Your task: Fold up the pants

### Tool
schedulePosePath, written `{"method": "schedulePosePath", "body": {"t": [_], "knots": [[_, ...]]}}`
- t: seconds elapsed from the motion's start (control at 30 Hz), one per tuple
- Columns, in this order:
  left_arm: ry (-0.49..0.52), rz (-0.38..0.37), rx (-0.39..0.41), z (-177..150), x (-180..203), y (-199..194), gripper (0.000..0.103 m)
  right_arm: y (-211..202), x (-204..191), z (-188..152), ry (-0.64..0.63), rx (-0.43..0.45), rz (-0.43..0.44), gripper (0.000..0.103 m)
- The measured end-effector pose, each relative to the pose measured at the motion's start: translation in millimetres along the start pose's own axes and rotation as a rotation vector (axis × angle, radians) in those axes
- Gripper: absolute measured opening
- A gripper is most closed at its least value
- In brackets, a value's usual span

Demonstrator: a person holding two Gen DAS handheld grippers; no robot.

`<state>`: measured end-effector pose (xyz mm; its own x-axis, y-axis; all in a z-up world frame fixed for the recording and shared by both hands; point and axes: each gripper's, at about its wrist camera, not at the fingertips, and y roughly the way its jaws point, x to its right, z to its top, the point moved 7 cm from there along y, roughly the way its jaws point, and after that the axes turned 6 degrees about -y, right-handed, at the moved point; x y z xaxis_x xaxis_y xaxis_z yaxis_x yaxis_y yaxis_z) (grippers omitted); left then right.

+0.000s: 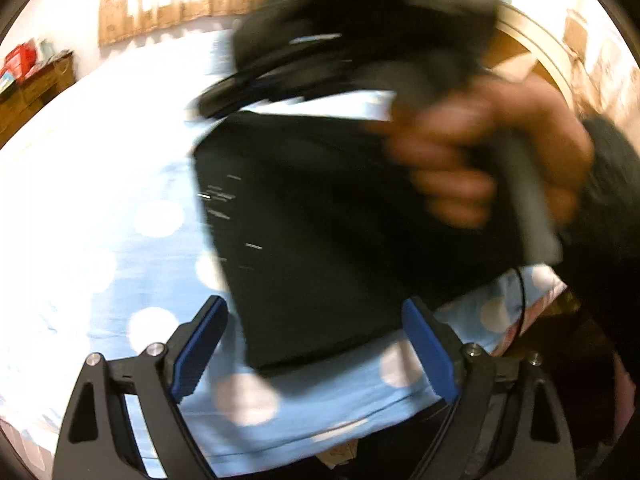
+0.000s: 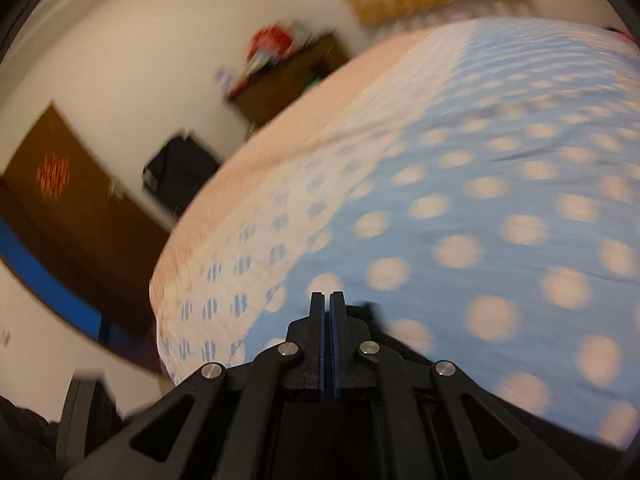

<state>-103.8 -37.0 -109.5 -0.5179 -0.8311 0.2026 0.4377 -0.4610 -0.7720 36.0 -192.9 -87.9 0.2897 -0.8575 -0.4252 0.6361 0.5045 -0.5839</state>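
Pants: the pants lie on the bed as a compact dark rectangle, close to the near edge, flat on the spotted sheet.
Left tool: the left tool hangs just above that near edge, blue pads spread wide, nothing between them; the bundle's near end sits between the two fingers in its view, but I can't tell if they touch it.
Right tool: the right tool has its fingers pressed together with no cloth showing between them. It points out over bare sheet toward the far side of the bed.
Right hand: the hand is wrapped round its handle above the far right of the pants, blurred with motion.
Progress: looks nearly finished, I'd say. The cloth is already folded into a neat block, with no loose leg trailing that I can see.
Left to do: perhaps one last fold or a pat to flatten it; the blur hides how many layers there are.
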Motion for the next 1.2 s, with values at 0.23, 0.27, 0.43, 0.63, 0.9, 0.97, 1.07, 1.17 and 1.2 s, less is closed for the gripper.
{"method": "schedulePosePath", "body": {"t": [0.23, 0.27, 0.43, 0.63, 0.9, 0.97, 1.07, 1.17, 1.2], "knots": [[-0.108, 0.067, 0.058, 49, -40, -13, 0.097, -109, 60, -61, 0.187, 0.109, -0.231, 0.005], [-0.107, 0.099, 0.061, 57, -41, -9, 0.097, -121, 64, -71, 0.205, 0.127, -0.264, 0.006], [-0.078, 0.148, 0.027, 80, -30, 17, 0.097, -167, 82, -117, 0.326, 0.253, -0.357, 0.065], [0.012, 0.191, 0.015, 75, 1, 42, 0.098, -178, 94, -145, 0.405, 0.289, -0.42, 0.065], [0.028, 0.235, 0.003, 81, 4, 43, 0.103, -148, 84, -154, 0.294, 0.221, -0.52, 0.065], [0.027, 0.238, 0.003, 81, 4, 43, 0.103, -147, 83, -155, 0.284, 0.222, -0.536, 0.065], [0.038, 0.248, 0.008, 81, 5, 45, 0.103, -142, 79, -157, 0.269, 0.213, -0.543, 0.066], [0.045, 0.256, 0.011, 80, 6, 46, 0.103, -140, 76, -159, 0.251, 0.205, -0.553, 0.066], [0.043, 0.255, 0.01, 80, 6, 47, 0.103, -139, 75, -159, 0.248, 0.201, -0.555, 0.066]]}}
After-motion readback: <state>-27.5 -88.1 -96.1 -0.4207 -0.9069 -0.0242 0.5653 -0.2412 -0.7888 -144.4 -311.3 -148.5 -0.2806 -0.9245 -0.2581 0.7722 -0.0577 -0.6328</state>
